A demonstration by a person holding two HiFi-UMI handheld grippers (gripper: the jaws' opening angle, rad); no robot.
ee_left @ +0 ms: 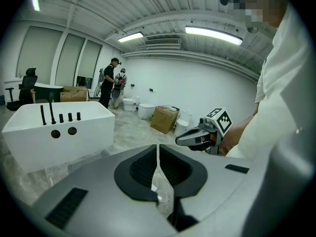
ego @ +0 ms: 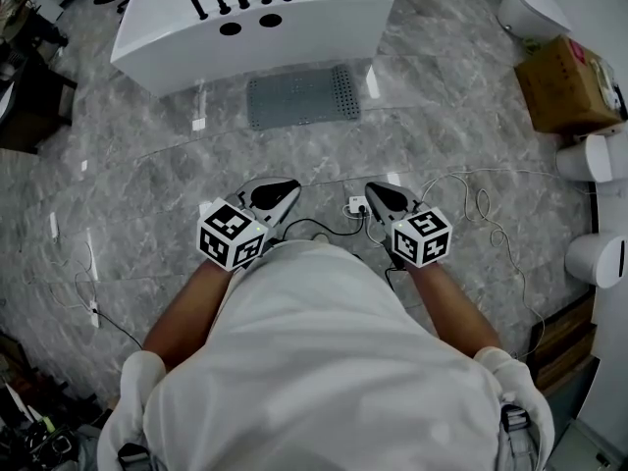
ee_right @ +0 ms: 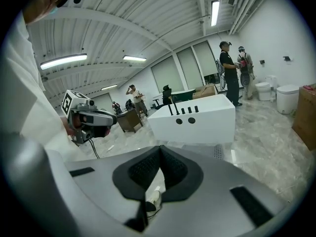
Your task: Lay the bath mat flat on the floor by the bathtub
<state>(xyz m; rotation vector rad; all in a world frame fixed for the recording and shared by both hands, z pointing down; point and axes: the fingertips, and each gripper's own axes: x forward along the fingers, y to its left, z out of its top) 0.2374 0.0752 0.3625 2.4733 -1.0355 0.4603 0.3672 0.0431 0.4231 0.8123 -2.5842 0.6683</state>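
Both pairs of jaws are pressed together with nothing between them: the left gripper (ee_left: 158,154) shows only a thin seam where its two sides meet, and the right gripper (ee_right: 159,164) looks the same in its own view. In the head view the two tools are held side by side close against the person (ego: 324,361), noses forward and well above the floor (ego: 147,194). That reads as a resting carry rather than a reach, since neither points down at anything to pick up.

The bath mat (ego: 300,96) is grey, with a band of perforations at its right end. It lies spread on the marbled floor just in front of the white bathtub (ego: 250,18), its long edge running along the tub's side. No fold or raised corner shows from above, so the task looks done, and the shut, empty jaws fit that judgement. The mat lies well apart from both grippers, with bare tiles between.

A thin white cable (ego: 488,212) trails over the tiles just ahead of the grippers, and a cardboard box (ego: 567,81) stands off to the right, away from the mat. Any touch-up would mean stepping forward and stooping, minding that cable
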